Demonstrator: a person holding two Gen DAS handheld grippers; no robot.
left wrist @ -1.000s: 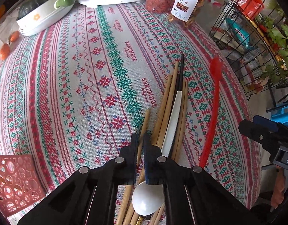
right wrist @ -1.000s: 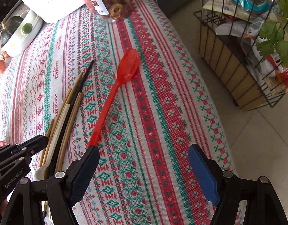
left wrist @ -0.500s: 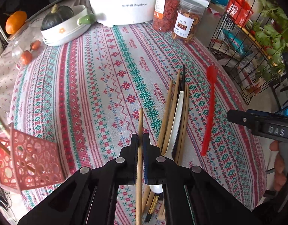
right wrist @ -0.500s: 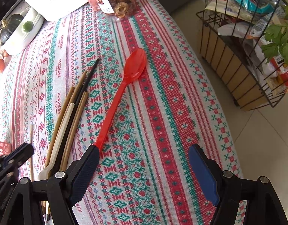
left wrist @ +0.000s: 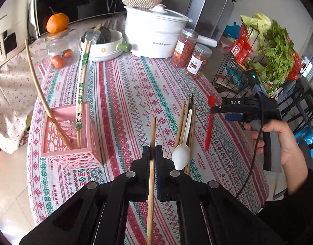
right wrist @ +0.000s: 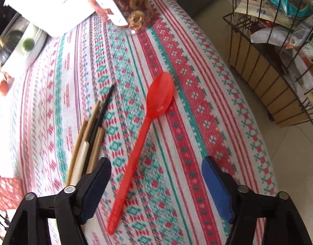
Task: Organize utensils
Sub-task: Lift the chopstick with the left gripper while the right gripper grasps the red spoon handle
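Observation:
My left gripper (left wrist: 152, 150) is shut on a wooden chopstick (left wrist: 152, 140), held above the patterned tablecloth. A pink perforated holder (left wrist: 74, 149) stands to its left with several chopsticks in it. To the right lie a bundle of chopsticks (left wrist: 186, 120) and a white spoon (left wrist: 182, 155). A red spoon (right wrist: 144, 130) lies on the cloth between the jaws of my right gripper (right wrist: 156, 167), which are closing; the pads do not touch it. The chopstick bundle (right wrist: 89, 140) sits just left of that gripper's left finger.
A white cooker (left wrist: 154, 34), two jars (left wrist: 189, 51), a white bowl with a squash (left wrist: 103, 42) and an orange (left wrist: 57, 22) stand at the table's far side. A wire rack (right wrist: 279, 51) with packets and greens stands off the table's right edge.
My left gripper has lifted a single chopstick off the pile and risen, bringing the pink holder into view. My right gripper has shifted over the red spoon's handle, and its jaws have narrowed.

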